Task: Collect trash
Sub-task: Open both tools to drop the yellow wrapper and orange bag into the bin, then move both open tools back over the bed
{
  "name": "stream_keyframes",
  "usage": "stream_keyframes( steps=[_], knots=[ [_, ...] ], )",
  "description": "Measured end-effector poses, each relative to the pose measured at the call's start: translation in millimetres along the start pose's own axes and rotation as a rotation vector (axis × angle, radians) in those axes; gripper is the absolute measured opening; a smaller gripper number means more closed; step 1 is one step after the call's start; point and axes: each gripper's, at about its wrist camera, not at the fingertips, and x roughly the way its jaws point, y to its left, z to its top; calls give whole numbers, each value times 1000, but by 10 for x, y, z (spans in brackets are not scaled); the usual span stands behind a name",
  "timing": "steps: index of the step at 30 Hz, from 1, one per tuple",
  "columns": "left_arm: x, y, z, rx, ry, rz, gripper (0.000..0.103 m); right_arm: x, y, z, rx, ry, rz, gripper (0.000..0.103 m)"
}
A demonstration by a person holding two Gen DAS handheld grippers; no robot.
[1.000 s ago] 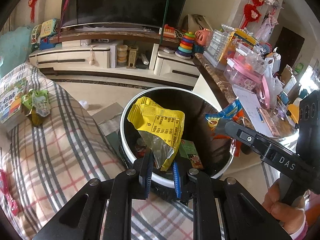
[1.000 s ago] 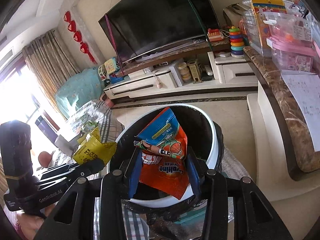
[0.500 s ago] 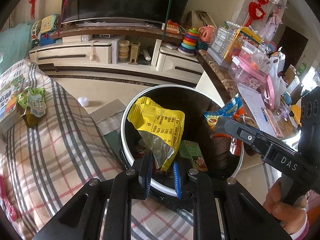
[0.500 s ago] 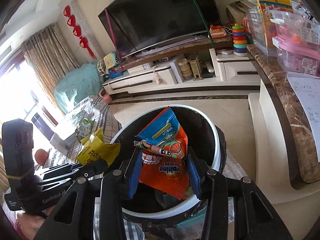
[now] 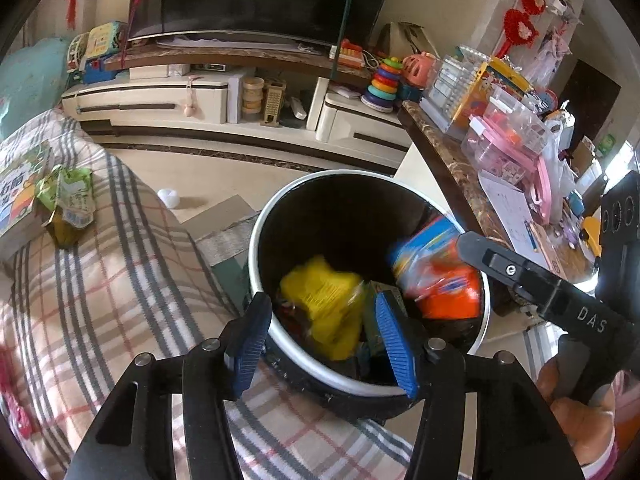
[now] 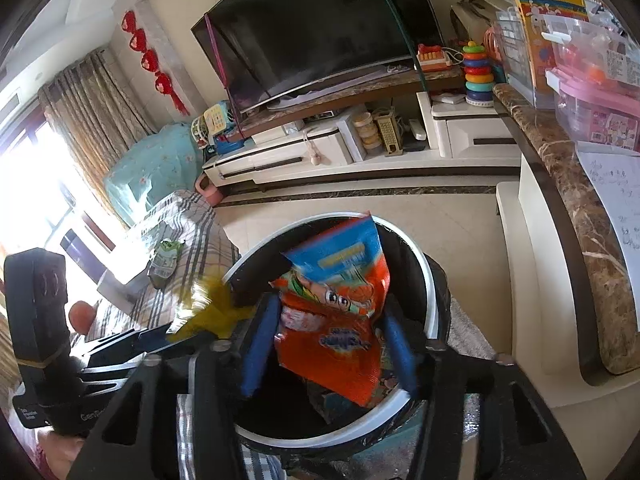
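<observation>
A black trash bin with a white rim point(image 5: 280, 200) stands below both grippers. My left gripper point(image 5: 320, 300) hangs over its near edge, jaws opening. A blurred yellow snack packet point(image 5: 324, 308) drops between its blue pads point(image 5: 244, 344) without touching them. In the right wrist view my right gripper point(image 6: 330, 308) is over the bin point(image 6: 428, 280) too, jaws opening. An orange and blue snack packet point(image 6: 336, 320) slips down between its pads point(image 6: 256, 344), loose from them. From the left wrist view that packet point(image 5: 436, 276) is blurred, inside the bin's right side.
A green packet point(image 5: 68, 204) and a book point(image 5: 20, 188) lie on the plaid cover point(image 5: 100, 280) at left. A white ball point(image 5: 168, 198) and cardboard lie on the floor. A marble counter point(image 5: 448, 168) with toy boxes runs along the right. A TV cabinet stands behind.
Both grippers have gone from shut on their packets to open. The yellow packet and the orange packet have left the pads and are falling into the bin.
</observation>
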Motion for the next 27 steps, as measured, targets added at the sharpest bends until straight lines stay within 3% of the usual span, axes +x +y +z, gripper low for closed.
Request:
stream_keyframes(
  steps=[7,12,27],
  knots=[
    [-280,119,-235,-25,-29,18,62,-54,58,-20,10,-13,25,76],
    [-514,289,-503,-88,-51,39,62,-111,185,-98,7,-25,45,91],
    [-1406,954,-1326,-298,-102,180,78,-41,908,-540,-40,51,174,100]
  ],
)
